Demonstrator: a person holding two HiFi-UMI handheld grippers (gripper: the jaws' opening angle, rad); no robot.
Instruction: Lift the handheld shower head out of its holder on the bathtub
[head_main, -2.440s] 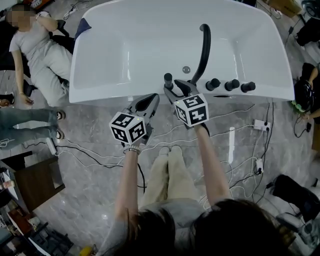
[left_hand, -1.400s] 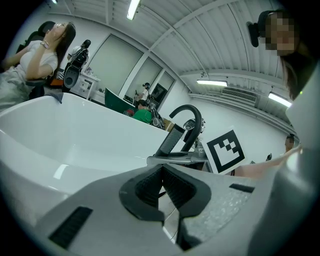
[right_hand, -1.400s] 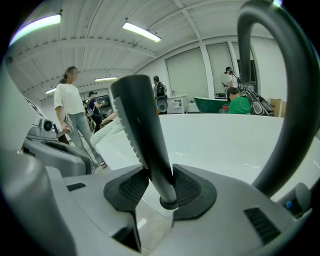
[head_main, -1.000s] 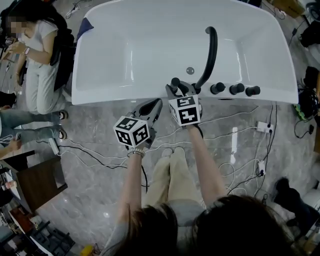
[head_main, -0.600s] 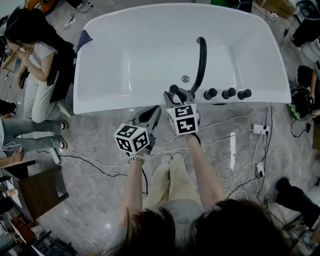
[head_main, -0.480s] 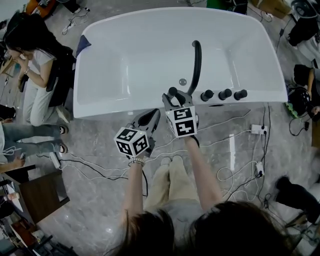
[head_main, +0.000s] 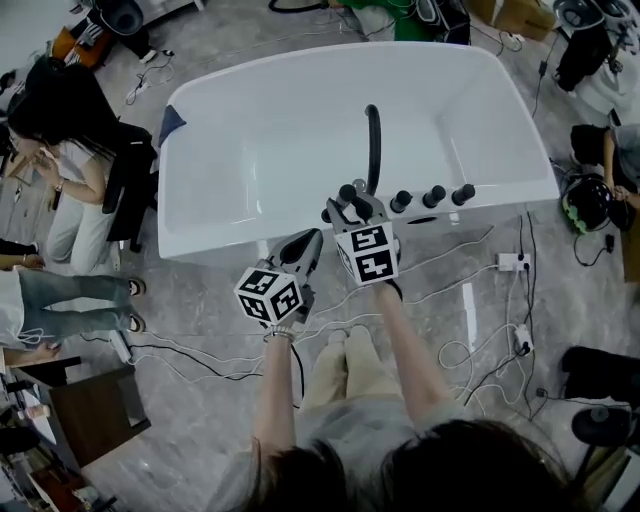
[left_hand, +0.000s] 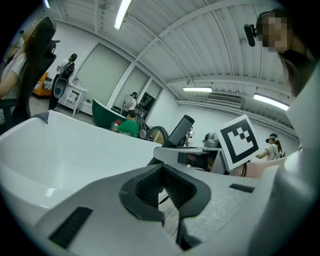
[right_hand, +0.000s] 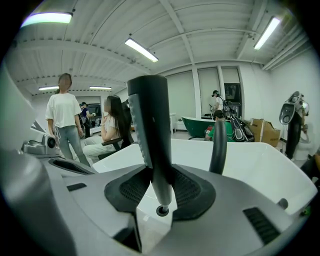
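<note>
White bathtub (head_main: 250, 150) lies ahead of both tongs. The right tongs (head_main: 352, 207) clamp the black shower head (right_hand: 150, 125) upright by its handle; its foot appears just clear of the holder (right_hand: 161, 210) below. The left tongs (head_main: 308, 243), beside them, are closed and empty. Keep lifting straight up, grip firm, without tilting against the holder. Compared with a second earlier, both tongs stand higher above the bathtub.

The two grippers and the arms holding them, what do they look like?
Both the left gripper and the right gripper have light grey moulded shells, with two broad jaws lined by black ribbed pads. Each carries a white cube printed with black square markers. No cables show on them. The forearms are unsleeved, and a thin band sits on the left wrist.
</note>
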